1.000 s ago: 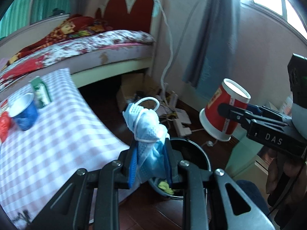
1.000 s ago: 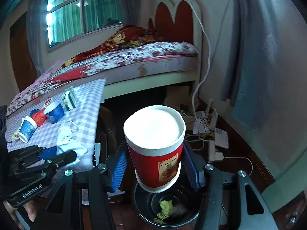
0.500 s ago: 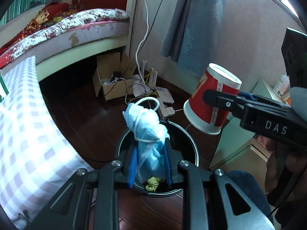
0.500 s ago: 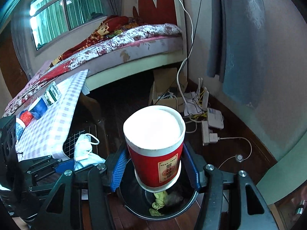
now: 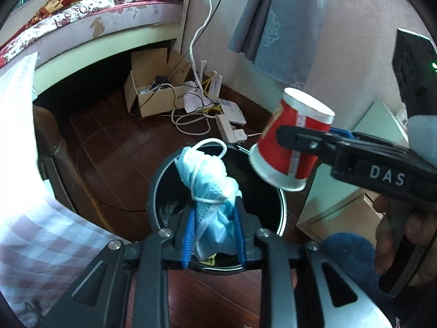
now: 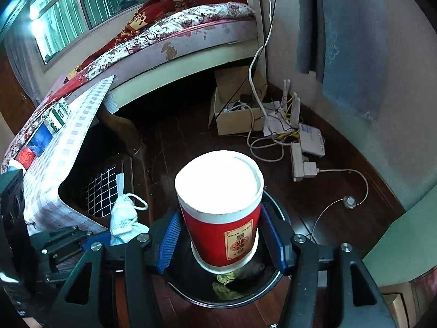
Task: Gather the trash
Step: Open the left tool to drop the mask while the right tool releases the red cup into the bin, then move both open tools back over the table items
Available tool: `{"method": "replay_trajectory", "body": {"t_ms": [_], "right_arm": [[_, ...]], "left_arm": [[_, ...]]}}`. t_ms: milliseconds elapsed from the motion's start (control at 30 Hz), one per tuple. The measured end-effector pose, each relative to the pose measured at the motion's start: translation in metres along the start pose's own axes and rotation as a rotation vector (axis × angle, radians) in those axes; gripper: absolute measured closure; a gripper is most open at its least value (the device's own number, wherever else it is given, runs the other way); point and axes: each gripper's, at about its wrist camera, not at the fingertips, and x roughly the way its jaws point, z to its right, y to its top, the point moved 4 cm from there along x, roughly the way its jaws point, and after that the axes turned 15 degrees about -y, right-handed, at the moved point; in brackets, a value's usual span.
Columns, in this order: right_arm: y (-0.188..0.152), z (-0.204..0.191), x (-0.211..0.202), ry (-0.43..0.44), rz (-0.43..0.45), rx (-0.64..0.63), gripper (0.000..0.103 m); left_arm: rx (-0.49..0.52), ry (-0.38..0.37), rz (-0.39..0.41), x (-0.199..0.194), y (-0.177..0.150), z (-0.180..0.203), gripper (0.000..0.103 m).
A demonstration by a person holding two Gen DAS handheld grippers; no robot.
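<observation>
Left gripper [image 5: 214, 235]: jaws opening, crumpled blue face mask [image 5: 211, 188] between the blue pads, which touch its sides. Mask positioned directly above the black trash bin [image 5: 155, 191]. Right gripper [image 6: 222, 242]: jaws opening, red paper cup [image 6: 220, 210] between the pads, upright in the right wrist view, tilted in the left wrist view, above the bin's far rim. Yellowish scraps [image 6: 225, 287] at bin bottom. Beyond: cardboard box [image 5: 153, 98], white cables [image 5: 191, 120], then bed [image 5: 109, 13].
</observation>
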Motion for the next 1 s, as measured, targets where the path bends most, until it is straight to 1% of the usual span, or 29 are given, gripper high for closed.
{"method": "replay_trajectory", "body": {"t_ms": [33,67,100,133,167,200,233,267,367,467,767,1000], "right_arm": [[0.0,-0.001,0.005,0.004,-0.012,-0.005,0.041],[0.0,-0.001,0.009,-0.003,-0.02,-0.004,0.035],[-0.001,0.001,0.013,-0.012,-0.031,0.002,0.028],[-0.001,0.004,0.017,-0.02,-0.043,0.015,0.016],[0.0,0.008,0.02,-0.04,-0.051,0.035,0.013],[0.001,0.011,0.02,-0.062,-0.049,0.047,0.013],[0.002,0.015,0.018,-0.074,-0.045,0.058,0.012],[0.002,0.017,0.017,-0.08,-0.043,0.066,0.01],[0.0,0.025,0.012,-0.115,-0.035,0.086,0.003],[0.0,0.029,0.009,-0.131,-0.028,0.095,0.003],[0.005,0.035,-0.005,-0.169,0.003,0.09,0.003],[0.014,0.039,-0.026,-0.189,0.043,0.084,0.003]], "left_arm": [[-0.003,-0.011,0.006,0.001,0.0,0.0,0.066],[-0.008,-0.014,0.009,0.003,0.0,0.0,0.045],[-0.016,-0.003,0.004,0.005,-0.001,0.0,0.034],[-0.02,0.012,0.012,0.005,0.0,0.0,0.022],[-0.02,0.022,0.022,0.004,0.0,0.0,0.02],[-0.021,0.027,0.022,0.004,-0.001,0.001,0.02],[-0.02,0.034,0.018,0.003,-0.001,0.001,0.016],[-0.017,0.053,0.02,0.003,-0.001,0.001,0.009],[-0.009,0.078,0.03,0.0,-0.002,0.001,0.005],[-0.003,0.096,0.036,-0.002,0.0,0.0,0.004],[0.027,0.115,0.06,-0.013,0.006,0.004,0.004],[0.049,0.131,0.106,-0.032,0.021,0.012,0.004]]}}
